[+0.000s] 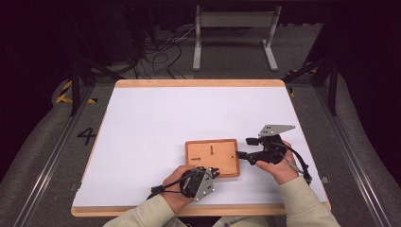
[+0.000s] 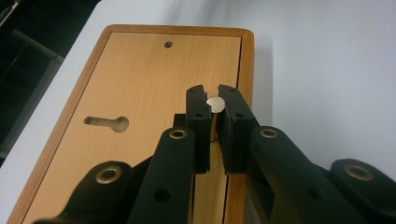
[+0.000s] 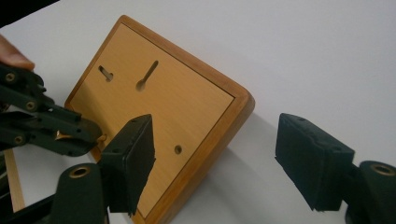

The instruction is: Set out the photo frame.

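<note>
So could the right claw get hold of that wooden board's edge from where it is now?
Probably yes. The right claw stands open just beside the wooden board, with bare white table between them. The left claw, shut on a small metal peg, works the near side, away from that edge.

The left hand-held gripper (image 2: 213,106) pinches a small metal peg (image 2: 215,103) over the wooden board (image 2: 140,93).

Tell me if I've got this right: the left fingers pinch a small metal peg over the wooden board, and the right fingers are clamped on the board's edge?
Not quite. The right gripper stands open around the wooden board's corner without clamping it, as the right gripper view shows. The left gripper does pinch the metal peg.
</note>
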The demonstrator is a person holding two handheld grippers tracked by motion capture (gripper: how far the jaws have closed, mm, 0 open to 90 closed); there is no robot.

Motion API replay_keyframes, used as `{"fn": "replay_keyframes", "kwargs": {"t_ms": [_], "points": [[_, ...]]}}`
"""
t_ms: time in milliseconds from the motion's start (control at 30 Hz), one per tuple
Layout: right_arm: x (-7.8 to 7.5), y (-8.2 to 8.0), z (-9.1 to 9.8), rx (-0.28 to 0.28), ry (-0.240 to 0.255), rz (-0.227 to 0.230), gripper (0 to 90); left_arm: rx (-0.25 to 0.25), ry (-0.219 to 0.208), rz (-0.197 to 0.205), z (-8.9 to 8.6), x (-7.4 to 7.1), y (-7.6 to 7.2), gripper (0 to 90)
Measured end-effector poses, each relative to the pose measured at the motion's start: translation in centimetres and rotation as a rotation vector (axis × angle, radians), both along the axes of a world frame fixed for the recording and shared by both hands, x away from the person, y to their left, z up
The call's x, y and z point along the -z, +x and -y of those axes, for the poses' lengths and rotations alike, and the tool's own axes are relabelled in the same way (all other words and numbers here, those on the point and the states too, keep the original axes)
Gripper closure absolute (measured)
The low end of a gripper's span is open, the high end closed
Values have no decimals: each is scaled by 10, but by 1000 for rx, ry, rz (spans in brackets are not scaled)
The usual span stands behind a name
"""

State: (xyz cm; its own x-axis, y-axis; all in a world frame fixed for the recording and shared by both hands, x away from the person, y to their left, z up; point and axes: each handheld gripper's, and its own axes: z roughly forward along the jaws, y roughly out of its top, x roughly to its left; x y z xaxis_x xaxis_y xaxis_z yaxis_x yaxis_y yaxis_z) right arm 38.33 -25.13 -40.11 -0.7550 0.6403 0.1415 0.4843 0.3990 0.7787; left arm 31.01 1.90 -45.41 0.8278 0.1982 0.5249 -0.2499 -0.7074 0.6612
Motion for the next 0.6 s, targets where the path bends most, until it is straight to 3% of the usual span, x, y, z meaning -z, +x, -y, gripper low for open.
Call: {"fn": "replay_keyframes", "kwargs": {"t_ms": [267,333,367,600], "points": [[16,31,-17,-34,37,-144,288,-6,-2,-5,0,0,-1,837],[18,33,-19,-37,37,-163,284,-9,-4,-7,0,1,-1,837],[23,39,-24,-50,25,-194,267,-6,-11,-3,1,1,-1,837],[35,44,-37,-90,49,-261,231,-4,-2,1,0,0,-1,837]]}}
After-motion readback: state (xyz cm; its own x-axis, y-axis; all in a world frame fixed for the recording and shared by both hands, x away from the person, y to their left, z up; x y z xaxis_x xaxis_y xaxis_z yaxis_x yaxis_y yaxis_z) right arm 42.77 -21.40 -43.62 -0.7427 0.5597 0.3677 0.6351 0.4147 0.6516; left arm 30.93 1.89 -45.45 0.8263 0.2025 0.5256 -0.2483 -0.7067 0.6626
